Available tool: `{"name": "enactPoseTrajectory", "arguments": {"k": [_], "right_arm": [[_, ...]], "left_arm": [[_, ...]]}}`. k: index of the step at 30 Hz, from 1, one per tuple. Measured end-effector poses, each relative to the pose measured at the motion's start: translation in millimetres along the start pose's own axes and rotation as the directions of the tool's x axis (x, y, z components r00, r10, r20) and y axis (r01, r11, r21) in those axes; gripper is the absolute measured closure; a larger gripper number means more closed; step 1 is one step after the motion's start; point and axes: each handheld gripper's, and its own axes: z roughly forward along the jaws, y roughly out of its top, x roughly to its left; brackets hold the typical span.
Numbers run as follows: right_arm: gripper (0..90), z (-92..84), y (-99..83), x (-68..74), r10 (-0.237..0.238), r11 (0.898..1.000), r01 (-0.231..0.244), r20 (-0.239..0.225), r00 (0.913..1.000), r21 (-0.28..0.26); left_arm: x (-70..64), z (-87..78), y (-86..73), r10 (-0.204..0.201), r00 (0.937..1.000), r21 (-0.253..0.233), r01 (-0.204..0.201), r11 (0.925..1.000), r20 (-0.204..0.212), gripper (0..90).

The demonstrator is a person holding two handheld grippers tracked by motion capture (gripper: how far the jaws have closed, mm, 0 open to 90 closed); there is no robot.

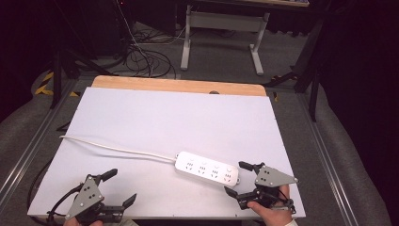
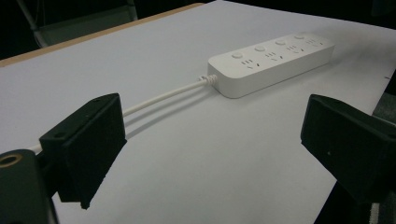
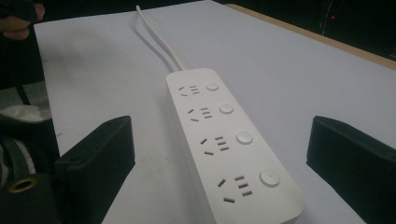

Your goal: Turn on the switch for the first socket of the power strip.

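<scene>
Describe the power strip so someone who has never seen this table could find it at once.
On the white table, look toward the near right corner. The power strip lies flat just ahead of the right tool: a white bar with four sockets, each with a round button, its white cord trailing left.

- You have one white power strip [image 1: 206,168] lying flat on the white table surface, in the lower centre-right of the high view.
- It is a long, rounded-corner block, set at a slight diagonal, its far end toward the lower right of the frame.
- Its top faces up and carries four socket groups in a row, each with a round button beside it; you can count them in the right gripper view [image 3: 227,140].
- Nothing is plugged into any socket.
- Its white cord [image 1: 113,148] leaves the left end and runs in a gentle curve toward the left edge of the high view.
- In the left gripper view the strip [image 2: 271,64] sits in the upper right, cord [image 2: 163,99] trailing down-left.
</scene>
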Motion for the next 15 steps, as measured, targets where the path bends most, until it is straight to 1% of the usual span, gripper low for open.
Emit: {"name": "enactPoseTrajectory", "arguments": {"k": [8, 12, 15], "right_arm": [[8.4, -0.8, 0.6, 0.4, 0.0, 1.0, 0.0, 0.001, 1.0, -0.005], [8.4, -1.3, 0.8, 0.3, 0.0, 1.0, 0.0, 0.002, 1.0, -0.006], [8.4, -1.5, 1.2, 0.2, -0.002, 1.0, 0.002, 0.003, 1.0, -0.009]], "left_arm": [[0.0, 0.0, 0.1, 0.005, 1.0, -0.003, -0.005, 1.0, -0.008, 7.2], [-0.5, 0.8, -0.2, -0.004, 1.0, 0.002, 0.004, 1.0, -0.006, 7.2], [-0.2, 0.1, -0.1, 0.002, 1.0, 0.005, -0.002, 1.0, -0.008, 7.2]]}}
